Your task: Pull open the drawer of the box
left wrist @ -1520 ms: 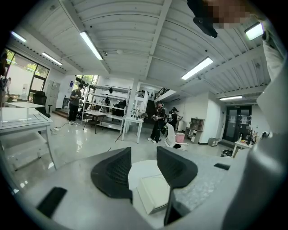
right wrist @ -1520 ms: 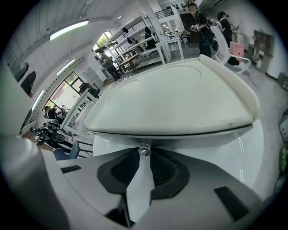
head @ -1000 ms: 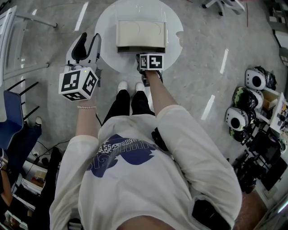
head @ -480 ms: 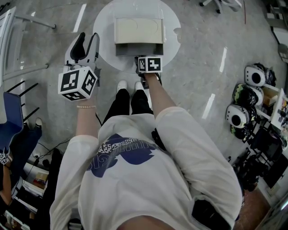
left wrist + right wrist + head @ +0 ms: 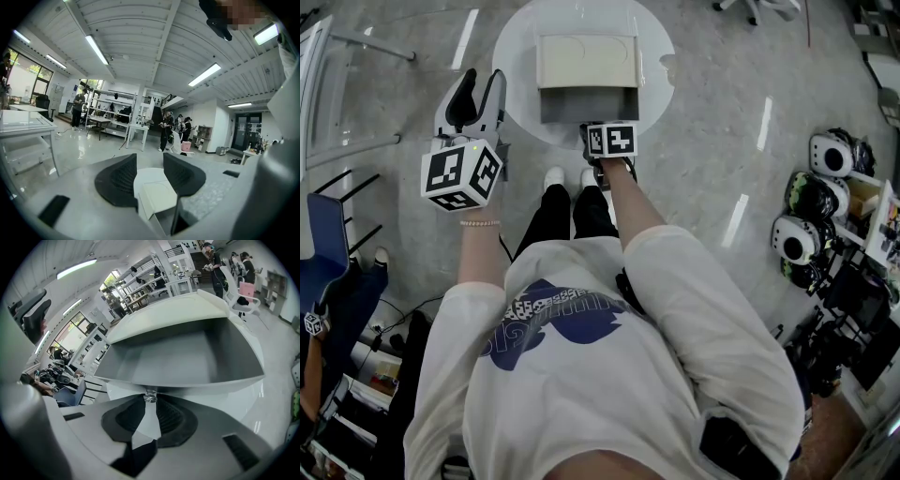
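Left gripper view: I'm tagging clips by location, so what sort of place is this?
Probably an open-plan lab or workshop: long ceiling strip lights, white metal shelving racks, and people standing among white work tables on a polished grey floor.

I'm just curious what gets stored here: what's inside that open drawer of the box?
The drawer looks empty: only its bare grey floor and walls show. Its far end runs under the box and is hidden.

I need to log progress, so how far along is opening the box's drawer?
Done: the drawer stands well out of the box, its empty inside showing. In hand: the right tongs grip its small clear knob; the left tongs are open, empty, held aside. Left: perhaps a little more pull, then release; its full travel isn't visible.
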The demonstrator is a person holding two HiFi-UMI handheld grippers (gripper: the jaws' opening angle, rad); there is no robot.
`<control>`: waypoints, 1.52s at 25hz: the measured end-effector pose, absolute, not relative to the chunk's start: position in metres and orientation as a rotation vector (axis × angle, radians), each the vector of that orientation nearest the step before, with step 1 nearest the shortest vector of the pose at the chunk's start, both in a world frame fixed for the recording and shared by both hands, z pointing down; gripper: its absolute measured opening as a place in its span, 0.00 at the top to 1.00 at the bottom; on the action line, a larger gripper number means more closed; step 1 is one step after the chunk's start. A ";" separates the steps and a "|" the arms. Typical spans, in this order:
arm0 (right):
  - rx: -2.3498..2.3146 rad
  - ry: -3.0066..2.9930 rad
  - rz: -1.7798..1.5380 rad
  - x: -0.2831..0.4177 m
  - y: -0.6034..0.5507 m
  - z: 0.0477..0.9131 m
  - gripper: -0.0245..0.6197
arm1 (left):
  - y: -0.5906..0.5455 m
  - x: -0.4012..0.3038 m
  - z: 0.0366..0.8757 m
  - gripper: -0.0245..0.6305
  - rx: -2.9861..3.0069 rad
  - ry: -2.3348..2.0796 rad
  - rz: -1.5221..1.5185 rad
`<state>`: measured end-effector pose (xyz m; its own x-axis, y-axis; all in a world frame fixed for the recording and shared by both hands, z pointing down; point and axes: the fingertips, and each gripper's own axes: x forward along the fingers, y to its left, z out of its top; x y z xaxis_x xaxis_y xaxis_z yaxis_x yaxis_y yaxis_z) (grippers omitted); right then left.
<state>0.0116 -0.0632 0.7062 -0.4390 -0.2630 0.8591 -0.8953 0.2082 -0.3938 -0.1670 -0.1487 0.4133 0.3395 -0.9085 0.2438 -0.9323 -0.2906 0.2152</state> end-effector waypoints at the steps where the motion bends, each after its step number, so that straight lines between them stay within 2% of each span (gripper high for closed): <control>1: 1.075 -1.835 1.242 0.012 -0.061 0.707 0.86 | -0.148 -0.167 0.414 0.72 2.291 -1.638 0.106; 14: 1.098 -1.843 1.242 0.014 -0.053 0.709 0.84 | -0.136 -0.170 0.416 0.72 2.286 -1.640 0.121; 18: 1.141 -1.858 1.296 0.017 -0.049 0.703 0.76 | -0.133 -0.172 0.414 0.72 2.286 -1.650 0.112; 22: 1.172 -1.866 1.344 0.039 -0.033 0.682 0.75 | -0.127 -0.167 0.409 0.72 2.292 -1.654 0.082; 25: 1.265 -1.968 1.300 0.065 -0.047 0.635 0.76 | -0.123 -0.159 0.402 0.72 2.312 -1.651 0.058; 29: 1.496 -2.239 1.076 0.105 -0.105 0.523 0.80 | -0.121 -0.140 0.382 0.72 2.376 -1.652 0.018; 34: 1.707 -2.484 0.636 0.138 -0.144 0.387 0.88 | -0.119 -0.117 0.344 0.72 2.494 -1.680 0.015; 37: 1.726 -2.524 0.335 0.138 -0.150 0.340 0.96 | -0.120 -0.109 0.329 0.77 2.543 -1.710 0.028; 38: 1.724 -2.526 0.253 0.136 -0.148 0.329 0.97 | -0.119 -0.107 0.326 0.82 2.554 -1.725 0.042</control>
<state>0.1363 -0.1481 0.3294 -0.3671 -0.9175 0.1530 -0.9296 0.3561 -0.0947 -0.1073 -0.1194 0.3257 0.3737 -0.9258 0.0559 -0.9275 -0.3724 0.0338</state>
